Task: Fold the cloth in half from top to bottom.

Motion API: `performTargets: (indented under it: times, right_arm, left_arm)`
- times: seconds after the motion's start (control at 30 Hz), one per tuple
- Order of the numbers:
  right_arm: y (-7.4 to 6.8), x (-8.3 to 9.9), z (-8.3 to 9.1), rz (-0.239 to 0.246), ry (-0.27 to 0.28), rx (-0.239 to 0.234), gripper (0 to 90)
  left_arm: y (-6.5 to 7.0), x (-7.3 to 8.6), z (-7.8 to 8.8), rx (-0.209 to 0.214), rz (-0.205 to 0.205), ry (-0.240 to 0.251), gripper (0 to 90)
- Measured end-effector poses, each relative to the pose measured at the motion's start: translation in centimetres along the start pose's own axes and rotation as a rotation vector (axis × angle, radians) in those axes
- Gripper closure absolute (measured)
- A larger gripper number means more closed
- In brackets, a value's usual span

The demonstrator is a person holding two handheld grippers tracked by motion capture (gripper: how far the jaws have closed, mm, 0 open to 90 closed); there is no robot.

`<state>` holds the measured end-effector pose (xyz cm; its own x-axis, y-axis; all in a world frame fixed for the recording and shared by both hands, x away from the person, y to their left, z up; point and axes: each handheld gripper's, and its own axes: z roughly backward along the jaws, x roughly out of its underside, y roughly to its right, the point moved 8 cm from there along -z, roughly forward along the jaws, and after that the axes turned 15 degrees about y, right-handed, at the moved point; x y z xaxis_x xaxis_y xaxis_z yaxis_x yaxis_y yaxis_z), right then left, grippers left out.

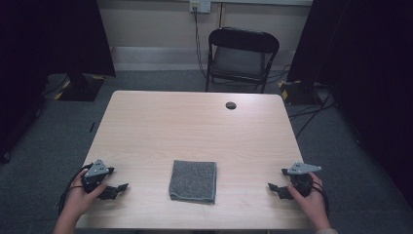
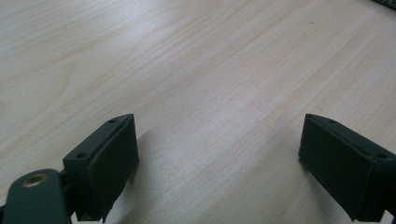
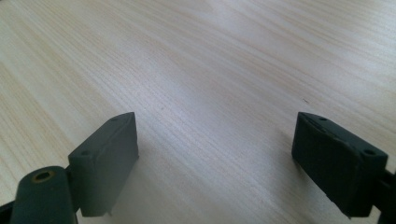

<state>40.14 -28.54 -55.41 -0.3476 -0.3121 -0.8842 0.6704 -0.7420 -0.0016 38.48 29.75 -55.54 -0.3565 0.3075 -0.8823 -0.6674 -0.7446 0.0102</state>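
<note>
a pale wooden table [image 1: 195, 122] with a round dark cable hole [image 1: 231, 105] stands on grey carpet [image 1: 341, 161]. behind it, 1 black folding chair [image 1: 241, 58] faces the table before a light wall [image 1: 156, 22] with a socket [image 1: 200, 6]. black curtains [image 1: 48, 34] hang on both sides. the light is dim.

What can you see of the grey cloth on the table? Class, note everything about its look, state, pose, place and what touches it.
The grey cloth looks like a speckled, towel-like fabric, folded into a neat near-square pad with a thicker edge along its near side. It lies flat on the pale wooden table, near the front edge and about midway between the left gripper and the right gripper. Both grippers rest apart from it with jaws open; nothing touches the cloth except the tabletop.
</note>
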Motion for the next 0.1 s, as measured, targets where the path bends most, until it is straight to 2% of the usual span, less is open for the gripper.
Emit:
performTargets:
  times: [0.1]
  right_arm:
    - [0.0, 0.0, 0.0, 0.0, 0.0, 0.0, 14.2]
  left_arm:
    - [-0.03, 0.0, -0.03, -0.008, 0.001, 0.001, 10.4]
